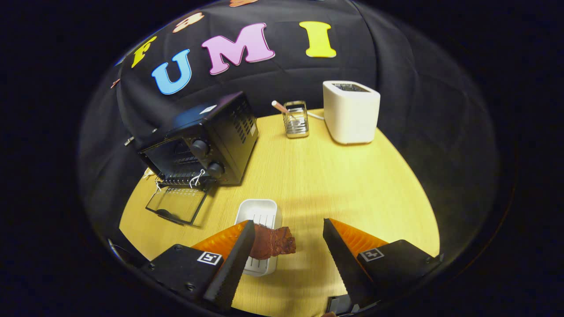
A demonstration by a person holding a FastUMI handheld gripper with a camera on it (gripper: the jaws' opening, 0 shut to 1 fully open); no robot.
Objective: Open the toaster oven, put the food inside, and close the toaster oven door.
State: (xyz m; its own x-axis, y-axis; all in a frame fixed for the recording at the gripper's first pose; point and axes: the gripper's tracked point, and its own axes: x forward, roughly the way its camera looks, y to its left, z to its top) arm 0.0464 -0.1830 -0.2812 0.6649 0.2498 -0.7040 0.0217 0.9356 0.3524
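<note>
Place: staged kitchen corner inside a recording booth
Wall: black cloth
Surface: light wooden table (pixel 317 176)
Kitchen signs: black toaster oven (pixel 207 138), white toaster (pixel 351 111), wire holder (pixel 296 119)

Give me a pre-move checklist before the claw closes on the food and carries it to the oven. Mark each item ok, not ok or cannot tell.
1. Black toaster oven door open: ok, the glass door lies folded down on the wooden table.
2. Claw open: ok, fingers wide apart.
3. Reddish-brown piece of food between the fingers: ok, close against the left finger.
4. Both fingers pressing on the food: not ok.
5. Food on the white ribbed tray: ok.
6. Oven rack free: cannot tell.
</note>
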